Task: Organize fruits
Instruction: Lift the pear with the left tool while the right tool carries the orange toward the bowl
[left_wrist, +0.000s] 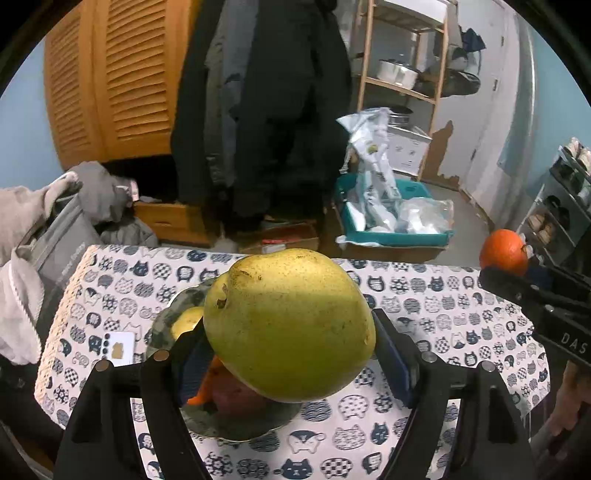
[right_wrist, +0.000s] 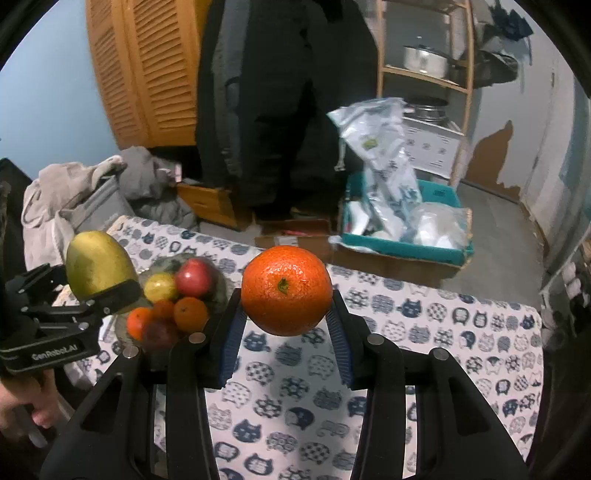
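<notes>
The pear sits between the left gripper fingers, above the bowl; the orange sits between the right gripper fingers, right of the bowl.

Dim indoor light, cool cast, in both views. A bright patch falls across the pear, its underside in shade; soft shadows lie on the worktop below the orange. Fisheye bends shelf & wall lines; black vignette at corners. Bowl fruit slightly blurred in right view; bkgd soft, no glare.
</notes>
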